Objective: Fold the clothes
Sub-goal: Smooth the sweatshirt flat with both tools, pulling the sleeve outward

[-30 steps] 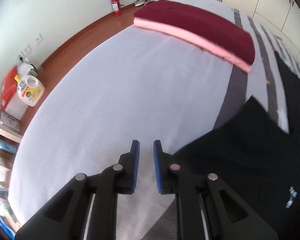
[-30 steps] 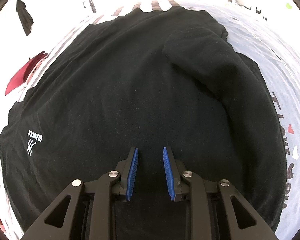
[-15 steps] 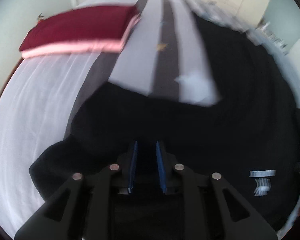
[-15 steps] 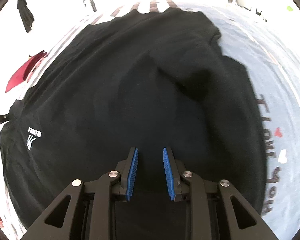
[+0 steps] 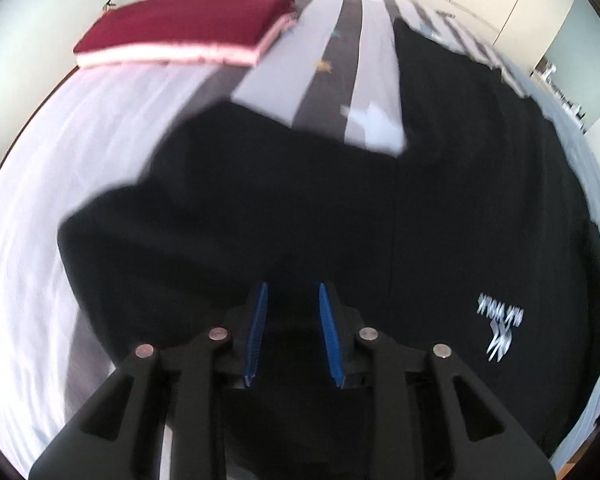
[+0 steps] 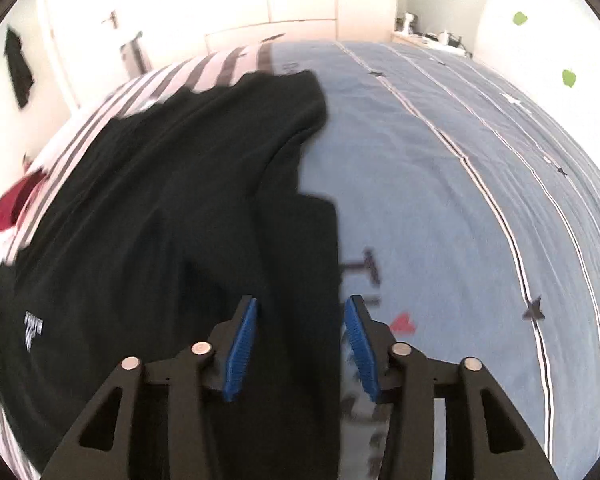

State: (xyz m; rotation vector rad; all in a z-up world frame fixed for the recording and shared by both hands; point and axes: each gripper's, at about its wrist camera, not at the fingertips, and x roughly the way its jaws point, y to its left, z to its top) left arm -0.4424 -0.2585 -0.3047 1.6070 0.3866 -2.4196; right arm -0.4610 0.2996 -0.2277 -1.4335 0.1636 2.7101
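Both grippers hang over the shirt [image 5: 340,208] on the bed [image 6: 440,168], fingers apart and opening, nothing clamped: left gripper [image 5: 291,328] above plain cloth, right gripper [image 6: 300,348] astride its 3 o'clock folded edge. The shirt looks light, limp, likely to sag; pinch edges or corners. At 11 o'clock, a folded stack [image 5: 180,32].

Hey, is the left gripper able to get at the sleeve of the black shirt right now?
Probably yes: the left gripper, jaws opening and empty, hangs right over the black shirt, and nothing lies between it and the sleeve just ahead.
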